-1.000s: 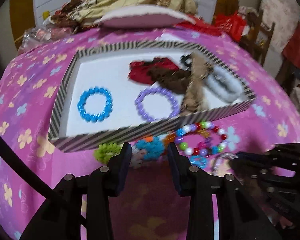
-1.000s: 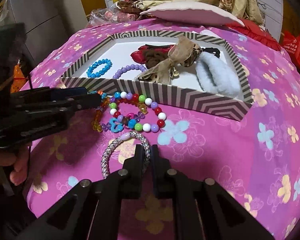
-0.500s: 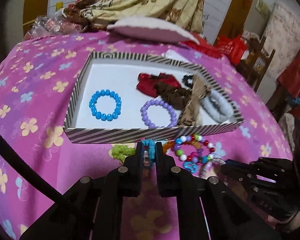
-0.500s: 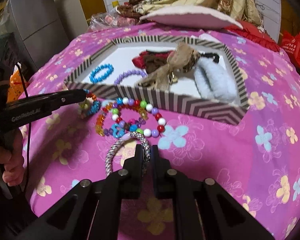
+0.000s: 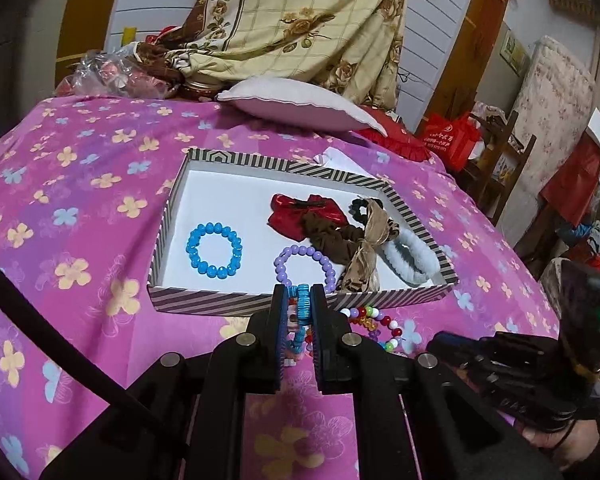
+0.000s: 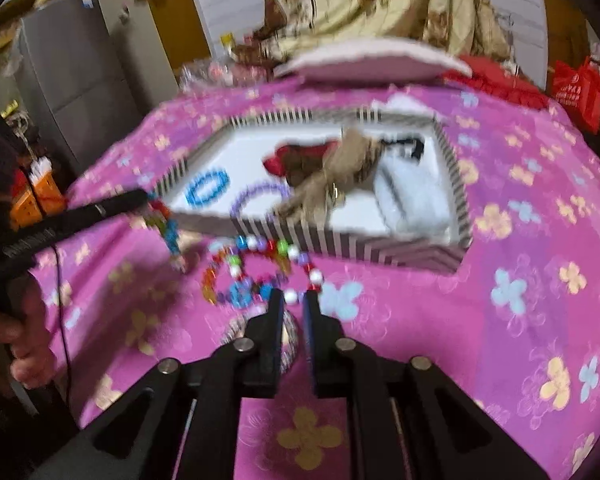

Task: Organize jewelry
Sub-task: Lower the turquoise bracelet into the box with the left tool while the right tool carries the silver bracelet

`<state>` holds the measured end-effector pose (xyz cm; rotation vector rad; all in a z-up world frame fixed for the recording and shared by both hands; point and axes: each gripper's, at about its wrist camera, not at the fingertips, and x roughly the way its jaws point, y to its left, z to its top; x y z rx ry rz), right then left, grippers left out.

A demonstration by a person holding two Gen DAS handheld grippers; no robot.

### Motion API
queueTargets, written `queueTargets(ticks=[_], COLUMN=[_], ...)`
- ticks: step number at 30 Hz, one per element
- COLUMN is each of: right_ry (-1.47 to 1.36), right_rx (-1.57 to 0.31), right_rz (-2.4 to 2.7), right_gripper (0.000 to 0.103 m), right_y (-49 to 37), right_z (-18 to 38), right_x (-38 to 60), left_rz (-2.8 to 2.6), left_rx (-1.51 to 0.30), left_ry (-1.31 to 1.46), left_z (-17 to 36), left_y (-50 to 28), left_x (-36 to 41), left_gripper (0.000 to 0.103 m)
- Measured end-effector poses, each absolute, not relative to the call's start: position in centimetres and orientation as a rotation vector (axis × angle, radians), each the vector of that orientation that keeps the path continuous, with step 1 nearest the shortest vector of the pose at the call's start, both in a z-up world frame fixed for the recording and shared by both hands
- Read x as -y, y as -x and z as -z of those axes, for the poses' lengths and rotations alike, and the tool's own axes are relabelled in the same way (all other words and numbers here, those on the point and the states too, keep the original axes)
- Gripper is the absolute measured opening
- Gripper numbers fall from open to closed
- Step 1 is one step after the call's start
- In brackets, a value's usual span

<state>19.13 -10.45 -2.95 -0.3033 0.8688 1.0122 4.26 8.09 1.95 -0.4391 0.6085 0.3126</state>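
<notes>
Beside tray rim [image 5: 204, 303] — left tool [image 5: 299, 300] grips bracelet [image 5: 302, 308].

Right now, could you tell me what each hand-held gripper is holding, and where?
The left hand-held gripper pinches the turquoise bracelet at its upper loop; the rest dangles. The right hand-held gripper holds nothing.

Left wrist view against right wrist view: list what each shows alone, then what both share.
Left wrist only: a turquoise bracelet pinched in the left gripper, seen close up.

Right wrist only: a grey braided bracelet on the cloth under the slightly parted right gripper, and a grey cabinet.

Both: the striped box holding a blue bead bracelet, and a multicolour bead bracelet outside it.
</notes>
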Motion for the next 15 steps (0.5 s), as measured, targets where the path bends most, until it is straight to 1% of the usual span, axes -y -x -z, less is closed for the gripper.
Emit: queueTargets(ticks=[1,2,3,6,9,10,11,12,15], right_ry=[0.318,0.340,0.376,0.456,0.526,0.544,0.558,0.569,0.566], right_rx=[-0.874,-0.884,-0.890,-0.901,-0.851,-0.843,-0.838,-0.839,-0.822], right_rz=[-1.028,-1.043,-1.033,-1.018,-1.019,-1.014,-1.016,-1.022,-1.006], right_gripper=[0.014,0.019,0.021,0.022,0.023,0.022,0.011,0.007,0.006], right_y=[-18.9,-18.7,-18.4,-17.9,-16.9,-16.7,-16.5,-16.3,-16.2], right_z=[3.2,3.5,4.0,5.1,5.2,5.2,5.1,5.1,4.8], right_x=[10.2,9.9,9.5,8.6,8.3,8.2,8.2,8.1,8.3], left_rz=[-0.309,-0.309,-0.309,-0.303,-0.305,-0.307,-0.309,-0.311,-0.316], left_rx=[-0.615,-0.621,-0.627,-0.648,-0.649,-0.647,-0.646,-0.646,-0.638], left_ry=[0.442,0.443,0.441,0.435,0.430,0.432,0.434,0.436,0.446], left_z=[-1.8,-1.7,-1.6,-1.3,-1.3,-1.3,-1.3,-1.3,-1.4], left_y=[-4.4,-4.4,-4.4,-4.7,-4.7,-4.6,-4.6,-4.5,-4.3], left_x=[-8.1,-8.1,-8.1,-7.9,-7.8,-7.8,-7.8,-7.9,-8.2], left_gripper=[0.000,0.000,0.000,0.000,0.000,0.000,0.000,0.000,0.000])
